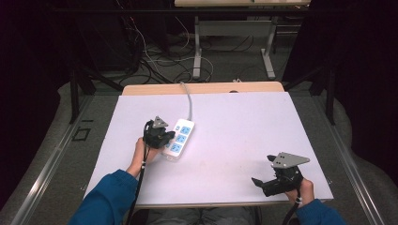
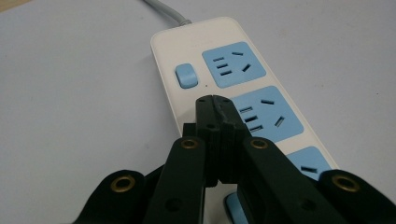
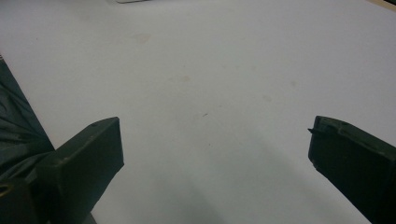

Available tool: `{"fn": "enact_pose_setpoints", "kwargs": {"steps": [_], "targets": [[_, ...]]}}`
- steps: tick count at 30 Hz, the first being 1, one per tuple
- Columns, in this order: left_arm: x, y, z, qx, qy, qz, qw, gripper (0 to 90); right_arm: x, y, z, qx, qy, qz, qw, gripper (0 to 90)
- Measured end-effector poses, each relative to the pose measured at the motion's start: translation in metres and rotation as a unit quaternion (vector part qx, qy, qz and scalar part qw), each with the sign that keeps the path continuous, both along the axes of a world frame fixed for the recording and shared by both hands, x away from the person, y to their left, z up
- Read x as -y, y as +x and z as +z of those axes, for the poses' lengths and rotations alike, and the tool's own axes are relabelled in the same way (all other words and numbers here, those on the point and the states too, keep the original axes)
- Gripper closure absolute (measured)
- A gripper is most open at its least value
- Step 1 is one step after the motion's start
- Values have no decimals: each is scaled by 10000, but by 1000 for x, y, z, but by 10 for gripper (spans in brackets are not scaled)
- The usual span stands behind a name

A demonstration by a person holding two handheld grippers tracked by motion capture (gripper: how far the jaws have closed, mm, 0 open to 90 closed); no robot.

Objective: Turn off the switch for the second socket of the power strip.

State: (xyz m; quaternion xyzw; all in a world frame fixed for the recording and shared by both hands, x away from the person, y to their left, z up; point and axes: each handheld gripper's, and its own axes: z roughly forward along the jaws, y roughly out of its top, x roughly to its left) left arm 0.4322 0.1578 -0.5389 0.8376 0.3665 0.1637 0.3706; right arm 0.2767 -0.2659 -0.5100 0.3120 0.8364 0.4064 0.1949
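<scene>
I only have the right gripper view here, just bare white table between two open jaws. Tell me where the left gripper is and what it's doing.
Observer: The left gripper is over a white power strip on the left half of the table, jaws pressed together with nothing between them.
Operator: Give me the exact spot on the strip.
Observer: The closed tips sit above the strip's edge, just below a small blue switch and beside the middle blue socket. Whether they touch the strip I cannot tell.
Operator: Now place my right gripper relative to that.
Observer: The right gripper is near the table's front right corner, well apart from the strip, its jaws pointing left.
</scene>
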Motion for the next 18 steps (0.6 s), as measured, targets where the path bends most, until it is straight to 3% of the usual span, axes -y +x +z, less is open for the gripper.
{"fn": "enact_pose_setpoints", "kwargs": {"steps": [18], "targets": [[0,0,-1,-35,-50,22,10000,900,0,0,0,24,-23,18,10000,24]]}}
